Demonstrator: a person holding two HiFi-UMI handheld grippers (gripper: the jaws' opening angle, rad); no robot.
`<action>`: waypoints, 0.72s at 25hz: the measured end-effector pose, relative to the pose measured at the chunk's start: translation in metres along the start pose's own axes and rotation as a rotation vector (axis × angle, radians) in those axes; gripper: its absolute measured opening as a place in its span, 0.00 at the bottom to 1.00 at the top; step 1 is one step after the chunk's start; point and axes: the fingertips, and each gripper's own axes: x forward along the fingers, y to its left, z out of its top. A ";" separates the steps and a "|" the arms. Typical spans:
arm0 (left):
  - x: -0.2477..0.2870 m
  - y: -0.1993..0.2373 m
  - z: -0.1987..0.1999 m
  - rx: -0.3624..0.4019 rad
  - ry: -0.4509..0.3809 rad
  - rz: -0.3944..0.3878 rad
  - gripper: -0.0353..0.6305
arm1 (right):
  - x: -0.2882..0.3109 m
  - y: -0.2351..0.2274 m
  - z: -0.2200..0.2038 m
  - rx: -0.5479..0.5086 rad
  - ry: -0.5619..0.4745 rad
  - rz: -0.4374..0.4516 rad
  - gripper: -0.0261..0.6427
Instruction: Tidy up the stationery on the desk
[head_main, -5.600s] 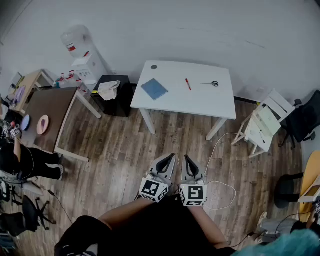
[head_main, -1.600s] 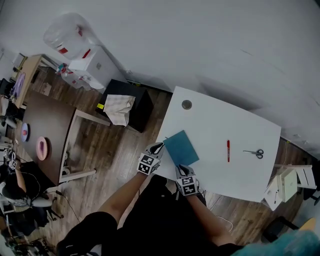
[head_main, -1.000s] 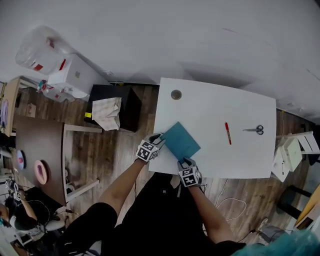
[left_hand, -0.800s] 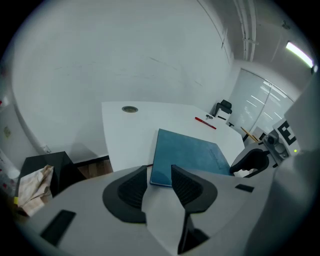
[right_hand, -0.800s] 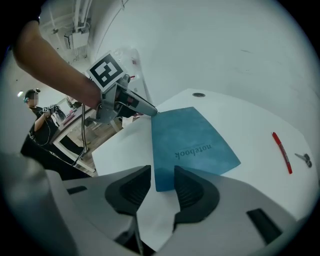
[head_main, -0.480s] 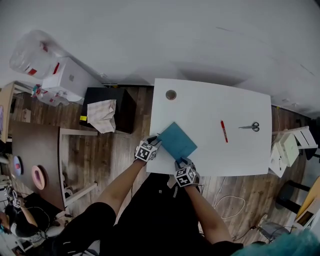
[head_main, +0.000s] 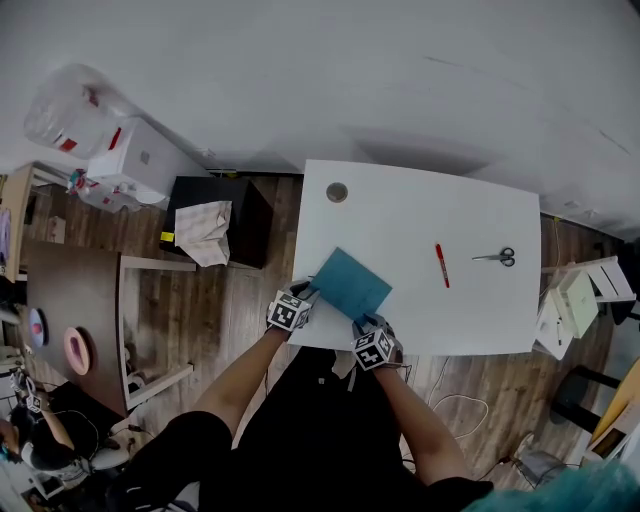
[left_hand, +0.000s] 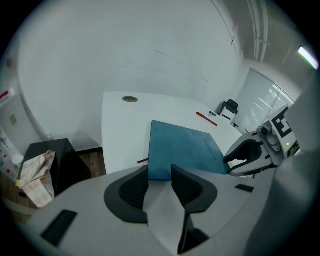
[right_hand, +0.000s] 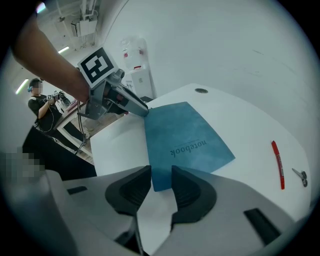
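Observation:
A blue notebook (head_main: 348, 283) lies at an angle near the front left of the white desk (head_main: 470, 310). My left gripper (head_main: 303, 292) is at the notebook's left corner (left_hand: 160, 165), its jaws drawn close with the corner between them. My right gripper (head_main: 362, 322) holds the near corner (right_hand: 162, 177) the same way. From each gripper view the other gripper's fingertips (right_hand: 144, 112) meet on the cover. A red pen (head_main: 440, 265) and scissors (head_main: 497, 257) lie further right, apart from both grippers.
A round cable hole (head_main: 337, 191) sits at the desk's far left corner. A black cabinet (head_main: 210, 215) with a cloth stands to the left, beside a brown table (head_main: 70, 290) and a water dispenser (head_main: 135, 155). White chairs (head_main: 575, 300) stand right of the desk.
I have come from mid-floor up to the desk, and both grippers have reached the notebook's corners. In the last half second the grippers and notebook have hardly shifted.

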 end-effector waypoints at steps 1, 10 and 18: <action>-0.001 -0.001 -0.001 -0.010 0.000 0.007 0.27 | 0.000 -0.002 0.000 0.006 0.002 0.015 0.24; -0.001 -0.024 -0.018 -0.086 0.011 0.038 0.27 | -0.009 -0.027 -0.010 -0.030 0.028 0.084 0.23; 0.000 -0.048 -0.025 -0.137 0.022 0.059 0.27 | -0.015 -0.051 -0.017 -0.112 0.040 0.084 0.23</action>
